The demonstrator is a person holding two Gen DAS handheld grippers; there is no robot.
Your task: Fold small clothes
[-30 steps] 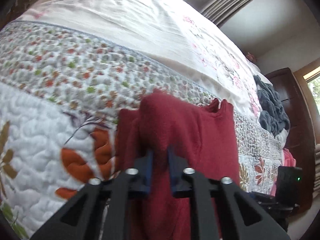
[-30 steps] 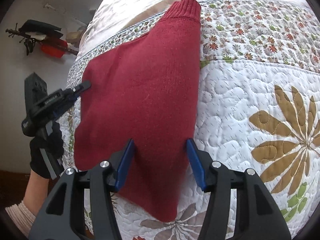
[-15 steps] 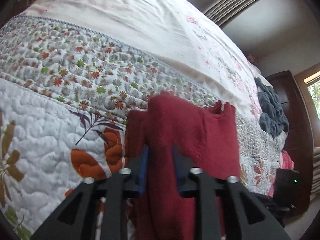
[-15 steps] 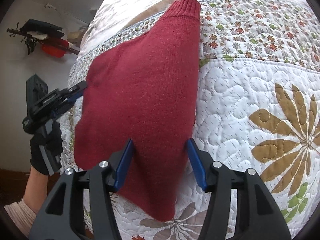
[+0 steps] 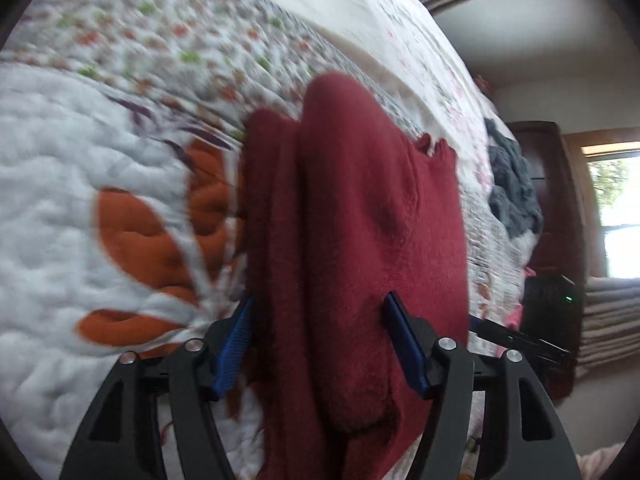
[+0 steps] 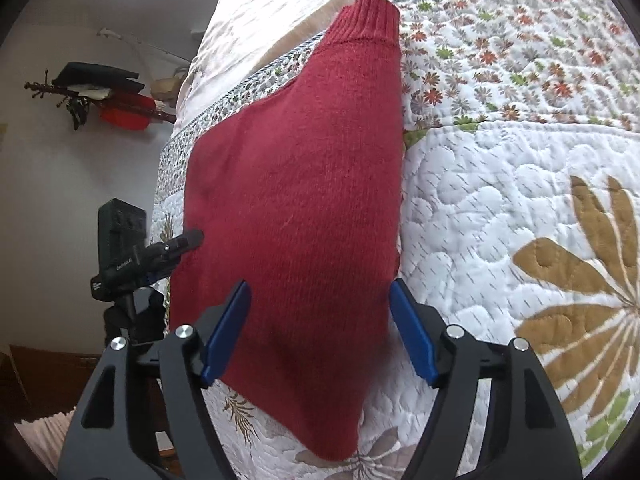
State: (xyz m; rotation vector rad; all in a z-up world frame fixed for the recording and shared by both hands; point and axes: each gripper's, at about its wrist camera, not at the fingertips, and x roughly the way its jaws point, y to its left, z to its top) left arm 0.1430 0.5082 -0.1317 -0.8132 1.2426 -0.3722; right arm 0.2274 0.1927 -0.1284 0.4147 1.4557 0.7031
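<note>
The red sweater [image 6: 296, 200] lies on the bed [image 6: 500, 184], partly folded. My left hand-held gripper [image 5: 320, 344] and right hand-held gripper [image 6: 318, 332] are wide open, holding nothing. More folding remains, I think.

1. We're pretty clearly in a home bedroom: a big bed with a floral quilt [image 6: 500, 200] fills most of both views.
2. We've got a pale sheet [image 5: 400, 20] further up the bed, and a grey garment [image 5: 514, 192] dumped on it.
3. Dark wooden furniture [image 5: 560, 200] stands by a bright window [image 5: 616, 216].
4. A stringed instrument [image 6: 100, 100] hangs on the wall.
</note>
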